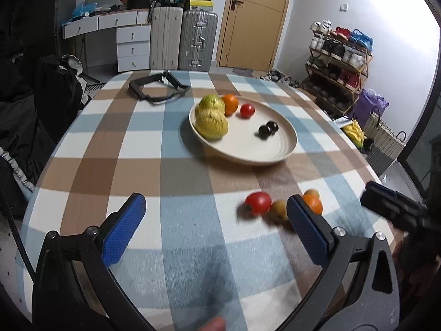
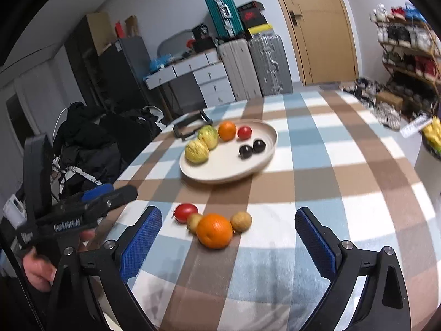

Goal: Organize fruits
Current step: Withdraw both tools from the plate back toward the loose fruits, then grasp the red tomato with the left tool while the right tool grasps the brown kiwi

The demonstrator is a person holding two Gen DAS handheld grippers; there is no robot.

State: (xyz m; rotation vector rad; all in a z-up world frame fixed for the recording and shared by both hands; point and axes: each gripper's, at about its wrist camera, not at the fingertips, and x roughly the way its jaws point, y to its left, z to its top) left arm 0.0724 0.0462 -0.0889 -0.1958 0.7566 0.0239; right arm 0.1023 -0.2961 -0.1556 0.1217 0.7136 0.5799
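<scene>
Four fruits are waiting loose on the checked worktop (image 2: 344, 165), low and centre in the right wrist view: an orange (image 2: 214, 231) at the front, a red tomato (image 2: 186, 212) up and to its left, and two small yellowish-brown fruits, one (image 2: 194, 222) tucked between tomato and orange, the other (image 2: 241, 221) touching the orange's right side. Higher in the frame the cream plate (image 2: 268, 140) is already carrying two green-yellow fruits, an orange, a tomato and two dark round ones.

The right gripper (image 2: 227, 237) is hovering with its jaws spread wide and empty, the orange sitting roughly between them but further out. The left gripper (image 1: 216, 215) is likewise gaping and holding nothing; in its view the cluster is sitting at lower right, partly behind the right-hand blue pad.

Handling, as I judge it: the orange looks firm, round and fairly weighty, so it should be pinched across its widest middle or it may roll. The tomato is looking smooth-skinned and soft, wanting a gentle squeeze. The small ones look light and crowded, so the orange is probably the easiest one to take first.
</scene>
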